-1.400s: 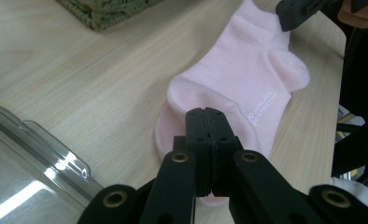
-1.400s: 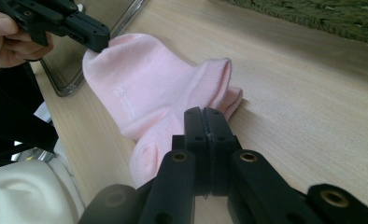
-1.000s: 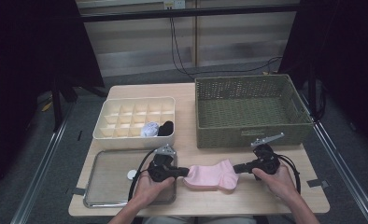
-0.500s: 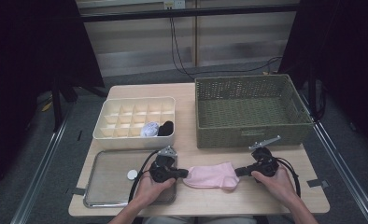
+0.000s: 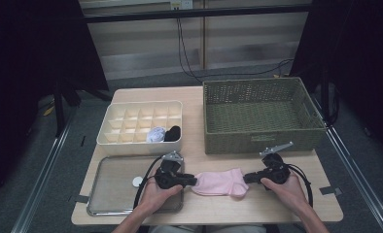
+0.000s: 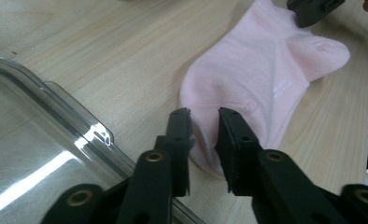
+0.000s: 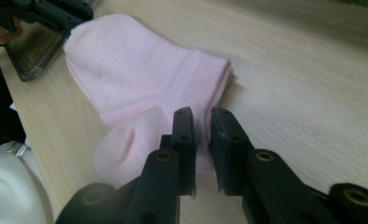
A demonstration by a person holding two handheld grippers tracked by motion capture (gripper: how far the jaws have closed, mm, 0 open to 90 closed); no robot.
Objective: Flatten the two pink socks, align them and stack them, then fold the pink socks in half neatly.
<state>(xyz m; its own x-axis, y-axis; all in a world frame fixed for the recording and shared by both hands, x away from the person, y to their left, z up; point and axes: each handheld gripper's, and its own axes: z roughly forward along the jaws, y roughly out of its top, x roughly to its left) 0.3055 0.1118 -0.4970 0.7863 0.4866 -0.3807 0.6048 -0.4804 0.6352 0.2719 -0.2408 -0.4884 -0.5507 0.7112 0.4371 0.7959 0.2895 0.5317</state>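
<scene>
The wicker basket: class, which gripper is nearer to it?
Right. The right gripper lies just below the wicker basket; the left gripper lies farther off, by the tray.

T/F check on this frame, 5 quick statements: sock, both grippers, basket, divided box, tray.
1. The pink sock lies flat on the table between the two grippers. True.
2. The wicker basket has a sock in it. False: nothing is seen inside it.
3. The left gripper has its jaws slightly parted, with one end of the sock between them; they have just been opening. True.
4. The right gripper is lifting the sock off the table. False: the sock rests on the wood, and the jaws, just opening, stand parted at its edge.
5. The divided box holds nothing. False: a white bundle and a black bundle sit in its front compartments.
</scene>
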